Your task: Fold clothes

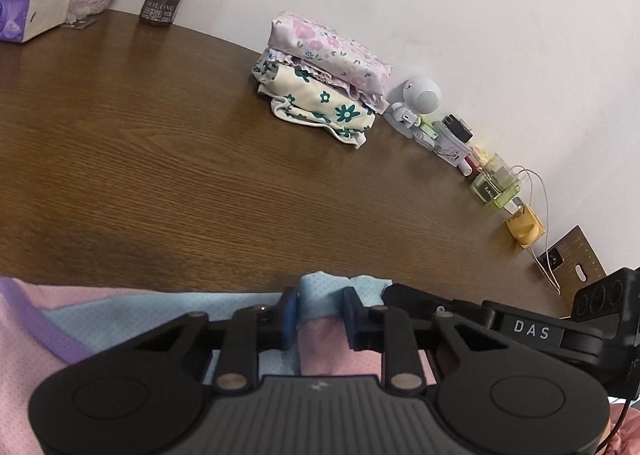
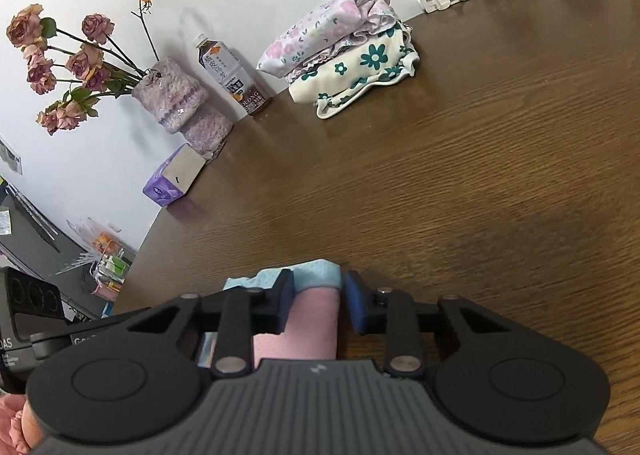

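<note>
The garment, pink with a blue edge, is held at the near table edge by both claws. The left claw and the right claw are each closed on the blue edge, at 12 o'clock from each camera. The folded stack is seen well apart, at 12 o'clock.

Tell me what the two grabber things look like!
Each gripper is black, with a ribbed grey plate in the middle, two round discs beside it and silver rivets on its linkage bars. The left gripper and the right gripper both have blue pads on their fingers. Seen beside the left one, the other gripper carries a white "DAS" label.
</note>
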Tool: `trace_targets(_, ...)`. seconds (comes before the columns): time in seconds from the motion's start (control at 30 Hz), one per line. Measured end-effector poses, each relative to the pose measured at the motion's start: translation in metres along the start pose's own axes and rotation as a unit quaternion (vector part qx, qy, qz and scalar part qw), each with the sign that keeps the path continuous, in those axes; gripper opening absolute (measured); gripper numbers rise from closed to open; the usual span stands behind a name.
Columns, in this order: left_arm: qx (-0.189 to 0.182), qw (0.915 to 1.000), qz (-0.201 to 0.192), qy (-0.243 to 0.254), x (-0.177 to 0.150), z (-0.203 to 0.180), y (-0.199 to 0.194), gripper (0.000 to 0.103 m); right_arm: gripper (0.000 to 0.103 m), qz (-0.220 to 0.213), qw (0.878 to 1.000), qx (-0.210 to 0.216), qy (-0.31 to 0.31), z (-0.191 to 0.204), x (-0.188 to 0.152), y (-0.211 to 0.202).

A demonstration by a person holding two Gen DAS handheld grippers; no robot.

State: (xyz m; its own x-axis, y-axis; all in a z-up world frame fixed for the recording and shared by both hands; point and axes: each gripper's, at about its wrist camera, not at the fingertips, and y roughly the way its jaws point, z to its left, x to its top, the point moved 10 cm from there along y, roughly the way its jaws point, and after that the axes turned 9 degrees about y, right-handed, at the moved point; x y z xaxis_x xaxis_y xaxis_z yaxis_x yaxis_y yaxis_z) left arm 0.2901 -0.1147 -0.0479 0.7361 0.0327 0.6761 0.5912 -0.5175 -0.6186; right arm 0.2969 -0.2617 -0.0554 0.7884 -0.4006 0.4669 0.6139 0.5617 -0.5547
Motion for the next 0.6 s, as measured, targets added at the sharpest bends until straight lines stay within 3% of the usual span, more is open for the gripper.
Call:
trace_targets(0.13, 0.005, 1.0000, 0.005, -0.005, -0.002, 0.001, 0.002, 0.022, 0.024, -0.005, 1.000, -0.005, 0.000, 0.001, -0.001, 0.001)
trace_targets(0.2, 0.013, 0.9999, 0.007, -0.008, -0.003, 0.000, 0.000, 0.038, 0.025, -0.008, 1.000, -0.006, 0.002, 0.001, -0.001, 0.000)
trace_targets(0.3, 0.012, 0.9999, -0.004, -0.003, -0.001, -0.004, -0.010, 0.049, 0.049, -0.020, 1.000, -0.015, 0.005, 0.000, -0.001, -0.008)
trace_targets(0.47, 0.005, 1.0000, 0.004, -0.001, -0.008, -0.012, -0.017, 0.057, 0.055, -0.029, 1.000, -0.007, -0.003, 0.003, -0.008, -0.026)
trace_targets(0.57, 0.009, 0.9998, 0.017, -0.001, -0.016, -0.014, -0.013, 0.053, 0.055, -0.022, 1.000, -0.012, -0.008, 0.003, -0.015, -0.028)
trace_targets(0.6, 0.008, 0.9998, 0.018, -0.002, -0.018, -0.014, -0.011, 0.047, 0.055, -0.020, 1.000, -0.016, -0.010, 0.002, -0.017, -0.028)
